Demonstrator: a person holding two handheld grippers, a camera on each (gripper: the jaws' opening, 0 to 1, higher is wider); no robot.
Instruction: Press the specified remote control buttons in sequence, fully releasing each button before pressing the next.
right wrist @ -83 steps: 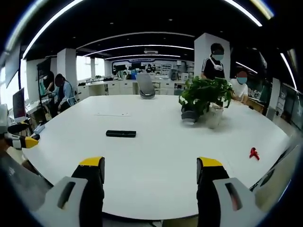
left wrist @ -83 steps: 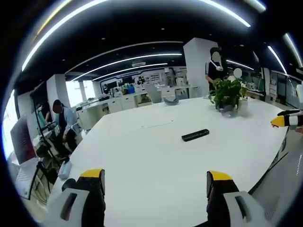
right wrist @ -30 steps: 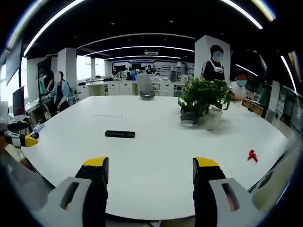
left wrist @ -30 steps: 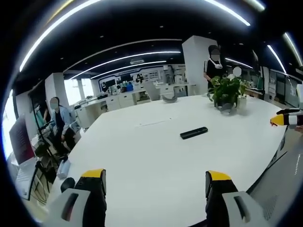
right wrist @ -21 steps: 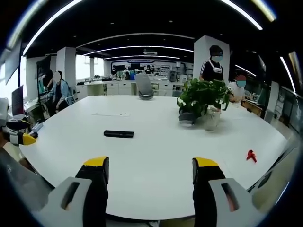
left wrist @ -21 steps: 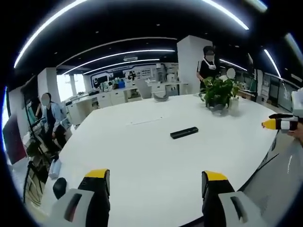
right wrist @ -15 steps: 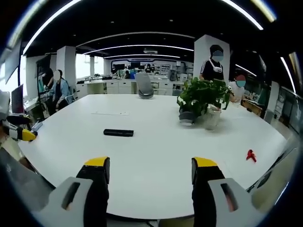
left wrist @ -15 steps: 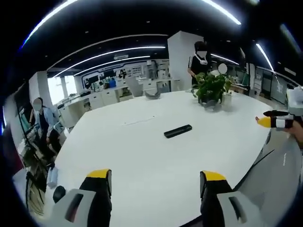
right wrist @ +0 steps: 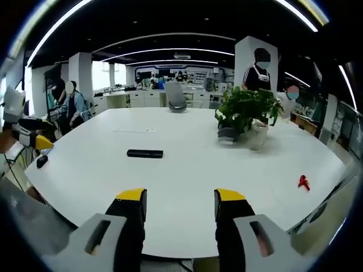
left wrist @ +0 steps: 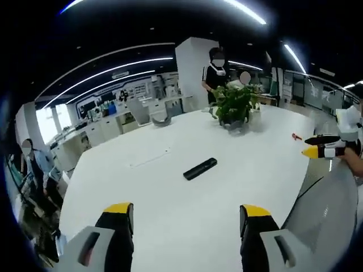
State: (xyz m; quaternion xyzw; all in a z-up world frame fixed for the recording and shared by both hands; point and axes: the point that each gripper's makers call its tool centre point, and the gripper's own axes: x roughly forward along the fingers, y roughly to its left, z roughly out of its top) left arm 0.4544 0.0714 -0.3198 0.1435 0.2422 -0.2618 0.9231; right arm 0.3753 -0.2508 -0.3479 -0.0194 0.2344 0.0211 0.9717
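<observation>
White table | remote lies flat | well beyond left claw

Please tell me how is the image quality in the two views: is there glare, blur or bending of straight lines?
Left gripper view: the white oval table is evenly lit, ceiling light strips bend into arcs, and the left edge is smeared and dark. Right gripper view: sharper; the slim black remote control is crisp, while the table rim curves strongly and the green potted plant casts only a soft shadow.
</observation>
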